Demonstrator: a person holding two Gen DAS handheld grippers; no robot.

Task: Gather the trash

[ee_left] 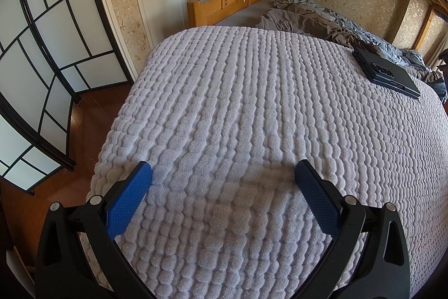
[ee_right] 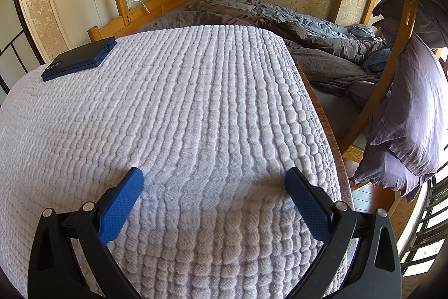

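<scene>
No trash shows in either view. My left gripper (ee_left: 223, 173) hangs open just above a white waffle-textured cloth (ee_left: 252, 102) that covers a table, its blue pads (ee_left: 128, 203) spread wide with nothing between them. My right gripper (ee_right: 214, 175) is also open over the same cloth (ee_right: 182, 102), near its right edge, and holds nothing. A dark blue phone (ee_left: 386, 72) lies flat on the cloth at the far right of the left wrist view; the right wrist view has that phone (ee_right: 79, 58) at the far left.
Behind the table stands a wooden bunk bed (ee_left: 224, 4) with rumpled grey bedding (ee_right: 308, 27). A paper screen with black frames (ee_left: 36, 46) stands left over a wooden floor (ee_left: 84, 125). A purple pillow (ee_right: 414, 116) hangs on the bed ladder (ee_right: 392, 60) at the right.
</scene>
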